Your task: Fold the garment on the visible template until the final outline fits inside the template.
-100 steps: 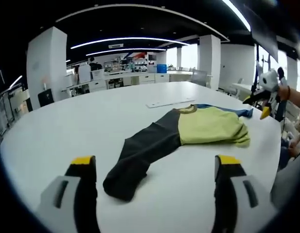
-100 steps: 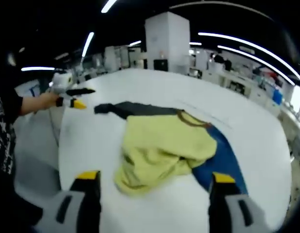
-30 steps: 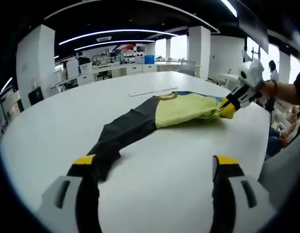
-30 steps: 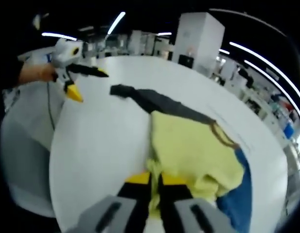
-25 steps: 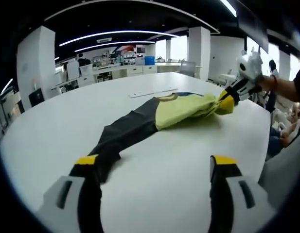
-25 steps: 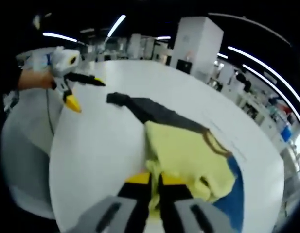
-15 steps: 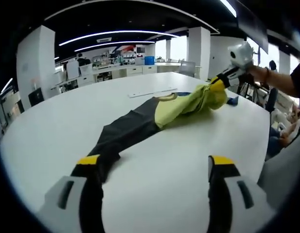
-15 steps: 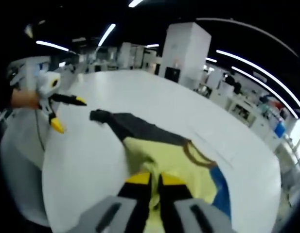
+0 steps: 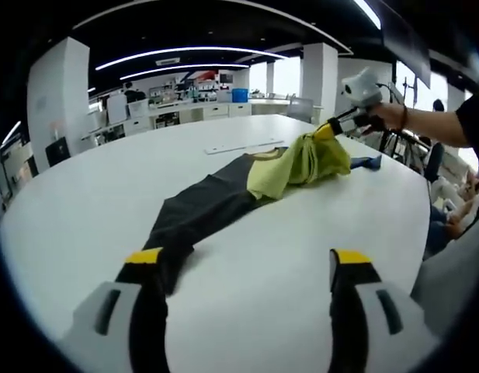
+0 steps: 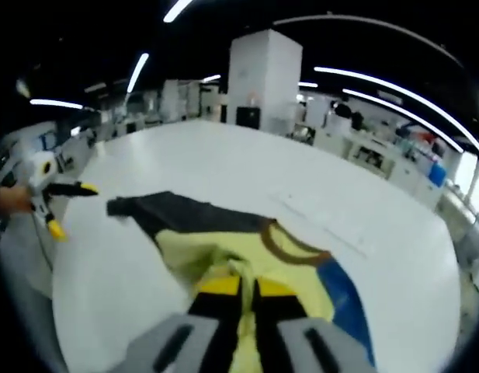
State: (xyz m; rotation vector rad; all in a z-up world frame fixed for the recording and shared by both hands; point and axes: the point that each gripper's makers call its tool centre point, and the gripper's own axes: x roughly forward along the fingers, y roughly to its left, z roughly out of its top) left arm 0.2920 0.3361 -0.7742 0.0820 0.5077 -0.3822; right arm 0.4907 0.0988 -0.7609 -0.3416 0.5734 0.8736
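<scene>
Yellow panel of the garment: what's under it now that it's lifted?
The right gripper holds the yellow panel raised. Beneath it show white table and, beside it, the blue sleeve. The template isn't identifiable; anything under the draped fabric is covered.

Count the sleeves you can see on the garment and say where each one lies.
2. The dark sleeve lies flat on the table, stretching toward the left tongs. The blue sleeve lies beside the lifted yellow body, which may hide part of it.
</scene>
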